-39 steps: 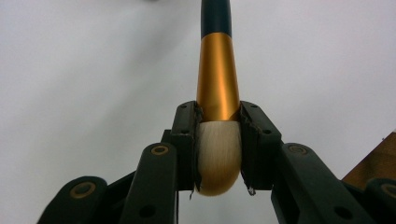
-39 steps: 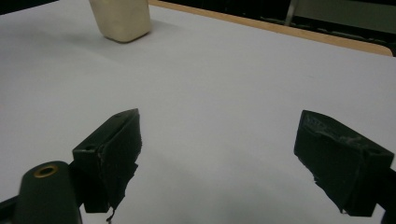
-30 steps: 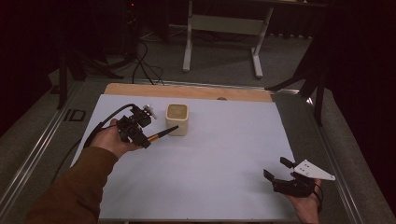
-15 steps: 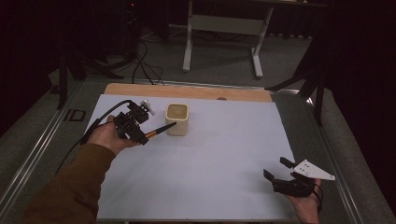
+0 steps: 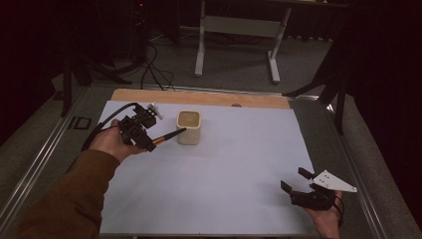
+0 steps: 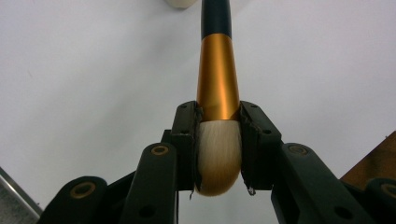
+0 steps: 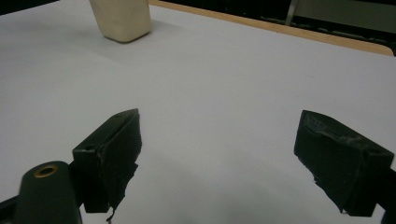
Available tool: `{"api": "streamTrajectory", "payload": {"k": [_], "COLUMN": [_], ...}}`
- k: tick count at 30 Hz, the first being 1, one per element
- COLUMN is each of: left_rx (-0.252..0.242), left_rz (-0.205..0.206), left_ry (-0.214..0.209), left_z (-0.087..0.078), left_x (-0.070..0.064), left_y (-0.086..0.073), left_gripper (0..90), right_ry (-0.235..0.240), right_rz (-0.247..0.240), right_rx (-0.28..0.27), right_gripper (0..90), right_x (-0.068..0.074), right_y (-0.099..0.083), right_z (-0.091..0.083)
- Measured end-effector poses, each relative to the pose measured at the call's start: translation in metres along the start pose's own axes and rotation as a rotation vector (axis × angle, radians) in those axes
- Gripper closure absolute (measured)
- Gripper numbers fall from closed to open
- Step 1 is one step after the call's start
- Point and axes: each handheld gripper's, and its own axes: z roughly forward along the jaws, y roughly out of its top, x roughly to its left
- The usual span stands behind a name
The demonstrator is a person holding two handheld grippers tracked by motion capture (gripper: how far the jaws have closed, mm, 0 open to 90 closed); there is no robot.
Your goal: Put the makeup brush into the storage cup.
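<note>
Gold and black, the makeup brush (image 6: 217, 84) was held tight by its soft bristle end between the fingers (image 6: 187, 135) of the left gripper (image 5: 135, 130). In the high view it sat at the left middle of the frame, above the white worktop (image 5: 219, 189). The black handle tip pointed to the right, at the cream cup (image 5: 189, 127), and its end was right at the cup's near wall. I could not tell if it was touching the cup.

So the picking-up part looked done, since the brush was off the worktop and in a firm hold. The putting-in part looked not yet done. The handle was not inside the cup's open top. It lay nearly flat and low, beside the wall. I think the brush would need to be lifted and tipped handle down, then lowered into the cup and let go.

At the lower right of the high view, the right gripper (image 5: 302, 185) was well apart from the cup. Its fingers (image 7: 114, 149) were spread wide and held nothing. In the right gripper view, the cup (image 7: 122, 17) stood far off at the upper left.
</note>
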Motion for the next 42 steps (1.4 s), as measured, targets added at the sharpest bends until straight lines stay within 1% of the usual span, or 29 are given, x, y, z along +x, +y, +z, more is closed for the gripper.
{"api": "streamTrajectory", "payload": {"k": [7, 17, 21, 22, 23, 26, 29, 35, 36, 42], "left_rx": [-0.004, -0.006, -0.006, -0.003, -0.003, -0.001, -0.004, 0.000, -0.005, -0.009], "left_rz": [0.001, 0.009, 0.003, 0.010, 0.003, 0.008, 0.000, 0.001, -0.005, -0.005], "left_ry": [0.006, -0.001, -0.005, -0.006, -0.007, -0.005, -0.014, -0.011, -0.010, -0.005], "left_z": [-0.007, -0.008, -0.007, -0.007, -0.007, -0.007, -0.008, -0.010, -0.011, -0.014], "left_x": [0.002, 0.006, 0.008, 0.009, 0.009, 0.011, 0.013, 0.016, 0.016, 0.017], "left_y": [0.002, 0.004, 0.006, 0.007, 0.007, 0.009, 0.011, 0.013, 0.013, 0.015], "left_gripper": [70.2, 70.2, 70.2, 70.2, 70.2, 70.2, 70.2, 70.2, 70.2, 70.2], "right_ry": [0.000, -0.001, -0.001, -0.001, -0.001, -0.001, -0.001, -0.001, -0.001, -0.001], "right_rz": [0.000, 0.002, 0.002, 0.002, 0.002, 0.002, 0.002, 0.003, 0.003, 0.002], "right_rx": [0.001, -0.002, -0.002, -0.002, -0.003, -0.002, -0.002, -0.002, -0.002, -0.002], "right_gripper": [14.4, 14.4, 14.4, 14.4, 14.4, 14.3, 14.4, 14.4, 14.3, 14.3], "right_x": [0.000, 0.000, 0.000, 0.000, 0.000, 0.000, -0.001, -0.001, -0.001, -0.001], "right_y": [0.000, 0.000, 0.000, 0.000, 0.000, 0.000, 0.000, 0.000, 0.000, 0.000], "right_z": [0.000, 0.000, 0.000, 0.000, 0.000, 0.000, -0.001, -0.001, -0.001, -0.001]}}
